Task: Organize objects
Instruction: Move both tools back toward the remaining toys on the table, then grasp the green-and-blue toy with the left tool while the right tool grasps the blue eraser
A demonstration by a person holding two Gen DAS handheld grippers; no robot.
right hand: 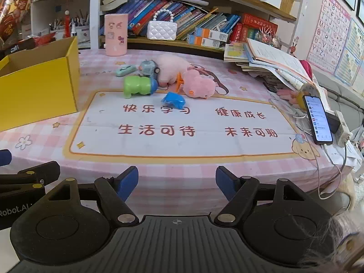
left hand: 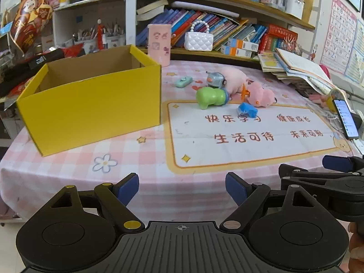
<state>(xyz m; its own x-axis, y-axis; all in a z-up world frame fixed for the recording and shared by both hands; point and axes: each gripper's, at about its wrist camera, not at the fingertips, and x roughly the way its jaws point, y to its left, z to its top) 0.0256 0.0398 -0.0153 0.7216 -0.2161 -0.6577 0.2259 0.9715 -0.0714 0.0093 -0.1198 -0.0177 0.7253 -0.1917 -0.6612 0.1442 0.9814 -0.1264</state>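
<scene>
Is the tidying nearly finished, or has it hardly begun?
Hardly begun. The yellow box shows no toys inside as far as the view reaches. Nothing is in hand: the left gripper and right gripper have open, empty fingers at the table's near edge. Left to do: the green toy, blue toy, pink plush toys and mint case remain on the tablecloth.

Black left gripper (left hand: pixel 182 187), blue fingers (left hand: pixel 127 187), brass screws

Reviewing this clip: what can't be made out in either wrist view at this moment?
- Yellow box floor: its own front wall hides it in the left wrist view; the frame edge cuts it in the right.
- Orange toy: mostly buried between the pink plush toys.
- Phone screen text: too small.
</scene>
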